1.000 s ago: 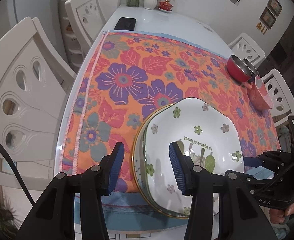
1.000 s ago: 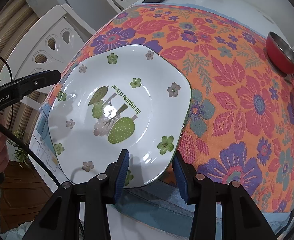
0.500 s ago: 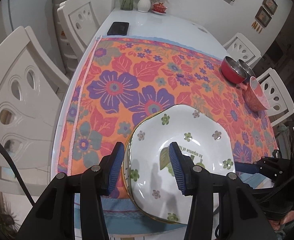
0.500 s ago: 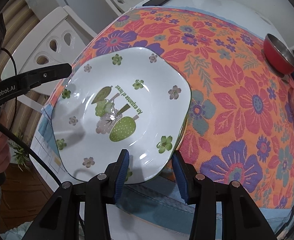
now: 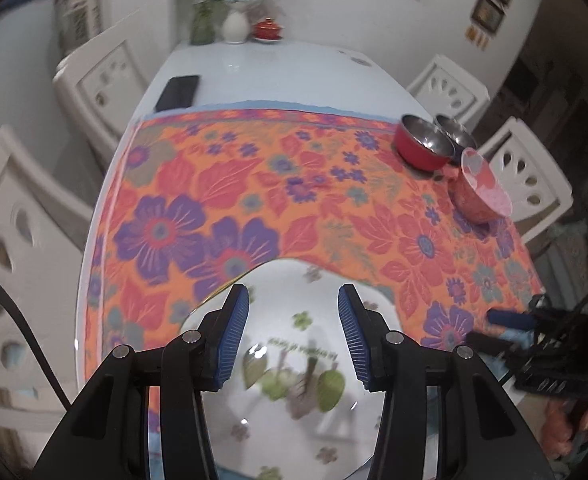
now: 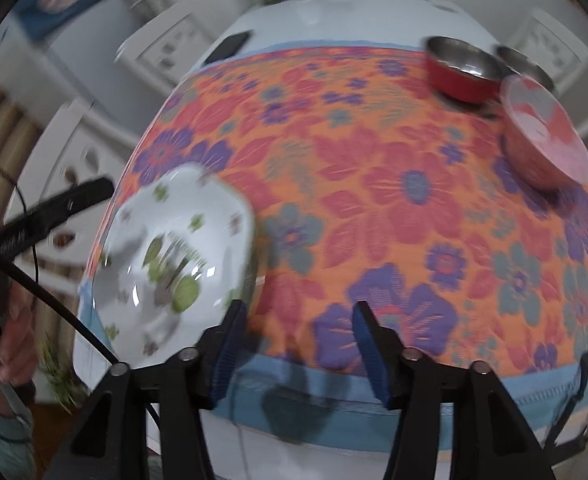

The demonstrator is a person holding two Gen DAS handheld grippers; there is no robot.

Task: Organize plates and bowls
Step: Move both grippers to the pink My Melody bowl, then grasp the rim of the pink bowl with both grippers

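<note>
A white flowered plate [image 5: 294, 360] lies at the near edge of the floral cloth; it also shows in the right wrist view [image 6: 174, 256]. My left gripper [image 5: 293, 340] is open and empty above it. My right gripper [image 6: 299, 346] is open and empty, to the right of the plate above the cloth's front edge. A red steel bowl [image 5: 423, 142], a second steel bowl [image 5: 455, 132] behind it and a pink bowl [image 5: 479, 190] stand at the far right; the red bowl [image 6: 463, 70] and pink bowl [image 6: 543, 132] show in the right wrist view too.
The orange floral cloth [image 5: 294, 184] covers a white table [image 5: 278, 68]. A black phone [image 5: 178, 92] lies far left. A vase [image 5: 236, 20] and a red dish [image 5: 268, 30] stand at the far end. White chairs [image 5: 102, 88] line both sides.
Both grippers have pulled back from the plate and opened wider. The left one moved over the plate's middle. The right one swung right, away from the plate's rim.
</note>
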